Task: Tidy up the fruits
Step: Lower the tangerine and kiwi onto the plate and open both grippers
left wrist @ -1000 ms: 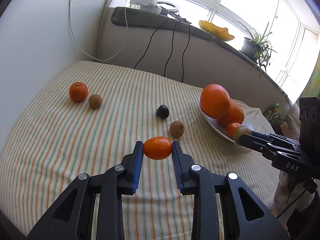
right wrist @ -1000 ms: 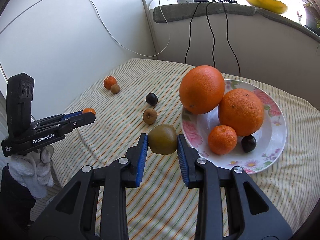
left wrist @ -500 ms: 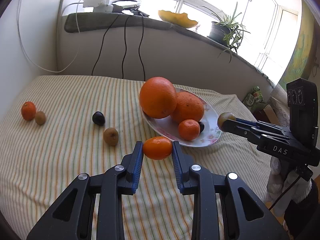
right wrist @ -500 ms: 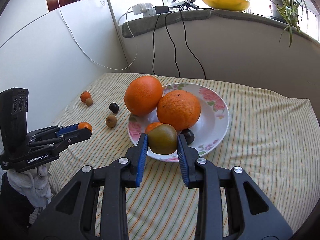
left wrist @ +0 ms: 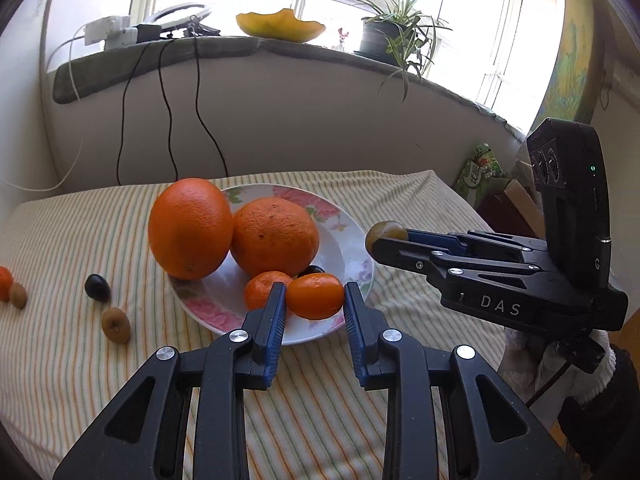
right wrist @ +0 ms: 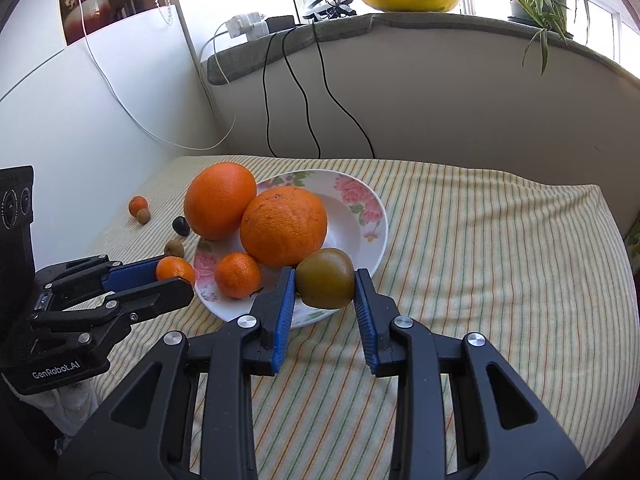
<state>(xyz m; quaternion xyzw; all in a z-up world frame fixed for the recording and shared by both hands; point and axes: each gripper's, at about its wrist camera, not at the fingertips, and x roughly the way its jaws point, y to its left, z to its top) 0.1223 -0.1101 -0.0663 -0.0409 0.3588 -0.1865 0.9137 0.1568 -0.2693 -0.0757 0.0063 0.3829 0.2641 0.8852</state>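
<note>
My left gripper (left wrist: 315, 300) is shut on a small mandarin (left wrist: 315, 295), held over the near rim of the floral plate (left wrist: 352, 236). My right gripper (right wrist: 325, 284) is shut on a green-brown kiwi (right wrist: 325, 278), held over the plate's (right wrist: 372, 216) near right rim. The plate holds two big oranges (left wrist: 190, 228) (left wrist: 275, 236), a small mandarin (left wrist: 262, 290) and a dark plum (left wrist: 313, 269). The right gripper also shows in the left wrist view (left wrist: 386, 236), the left gripper in the right wrist view (right wrist: 176, 276).
On the striped tablecloth left of the plate lie a kiwi (left wrist: 115, 324), a dark plum (left wrist: 97, 287), and further left another kiwi (left wrist: 18, 295) and a mandarin (left wrist: 5, 283). Cables hang down the back wall (left wrist: 168, 120). The table's right edge drops off (right wrist: 616, 240).
Both grippers have swung toward the plate with their fruits and moved closer; the plate now sits right in front of both.
</note>
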